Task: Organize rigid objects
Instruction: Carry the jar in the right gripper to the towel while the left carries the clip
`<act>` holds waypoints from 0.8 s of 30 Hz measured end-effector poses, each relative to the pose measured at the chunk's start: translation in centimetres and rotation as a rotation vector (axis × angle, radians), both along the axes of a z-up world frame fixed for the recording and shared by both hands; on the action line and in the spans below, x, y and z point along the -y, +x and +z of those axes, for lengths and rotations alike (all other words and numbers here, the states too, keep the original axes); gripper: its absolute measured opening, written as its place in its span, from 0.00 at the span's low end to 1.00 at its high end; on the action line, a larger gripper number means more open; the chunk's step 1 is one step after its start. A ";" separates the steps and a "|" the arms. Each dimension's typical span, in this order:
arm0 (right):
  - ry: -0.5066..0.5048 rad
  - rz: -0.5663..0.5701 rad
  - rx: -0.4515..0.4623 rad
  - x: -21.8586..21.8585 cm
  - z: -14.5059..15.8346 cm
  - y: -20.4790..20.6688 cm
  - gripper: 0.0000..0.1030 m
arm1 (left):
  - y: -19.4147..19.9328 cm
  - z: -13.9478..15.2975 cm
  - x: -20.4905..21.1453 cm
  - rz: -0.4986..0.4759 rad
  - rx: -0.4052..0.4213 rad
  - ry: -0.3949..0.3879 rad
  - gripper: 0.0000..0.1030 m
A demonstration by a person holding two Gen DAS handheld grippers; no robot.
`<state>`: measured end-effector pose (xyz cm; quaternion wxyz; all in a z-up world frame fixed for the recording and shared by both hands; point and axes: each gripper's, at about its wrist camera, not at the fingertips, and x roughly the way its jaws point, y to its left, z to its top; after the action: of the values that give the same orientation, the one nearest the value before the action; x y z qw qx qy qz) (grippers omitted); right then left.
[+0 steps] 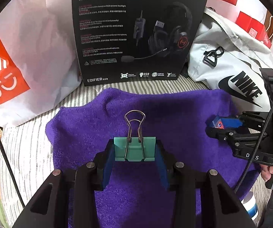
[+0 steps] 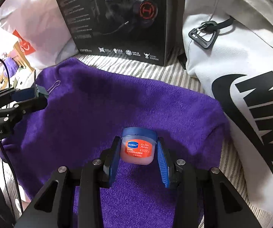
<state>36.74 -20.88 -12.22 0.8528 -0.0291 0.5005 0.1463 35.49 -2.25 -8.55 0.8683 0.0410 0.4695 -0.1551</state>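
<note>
A: What stands around the work area?

B: A purple towel lies spread over a striped cover. Behind it a black headset box stands upright, with a white Miniso bag to its left and a white Nike bag to its right. The Nike bag crowds the towel's right edge. Red boxes show at the far back.

A: And the things being sorted?

B: One is a teal binder clip with its wire handles pointing forward, away from the camera. The other is a small lip balm jar: blue lid, pink body, orange label.

A: Where are they?

B: The left hand-held gripper has the clip clamped between its blue pads, over the middle of the towel. The right hand-held gripper is closed on the jar over the towel's right part, with the left pad against the jar's side and the right pad touching near the lid's rim.

A: Do they rest on the towel?

B: I cannot tell; the jar looks close to the cloth, perhaps just above it. The two grippers are well apart.
</note>
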 end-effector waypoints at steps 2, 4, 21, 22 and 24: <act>-0.005 0.001 0.003 -0.1 0.0 0.0 0.36 | 0.1 -0.3 0.2 -0.004 -0.007 -0.002 0.38; -0.001 0.000 0.004 -0.2 0.0 0.0 0.36 | 0.2 -0.7 0.3 -0.003 -0.013 0.007 0.38; -0.074 0.013 0.036 -1.5 -0.3 0.1 0.37 | 0.9 -2.7 1.5 0.001 -0.030 0.105 0.38; -0.074 0.013 0.036 -1.5 -0.3 0.2 0.37 | 0.9 -2.8 1.6 0.000 -0.031 0.111 0.38; -0.077 0.014 0.038 -1.5 -0.3 0.2 0.37 | 0.8 -2.9 1.6 -0.003 -0.032 0.119 0.38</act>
<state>36.90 -19.36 -12.53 0.8592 -0.0681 0.4895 0.1325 36.29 -3.90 -11.42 0.8564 0.0907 0.4917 -0.1286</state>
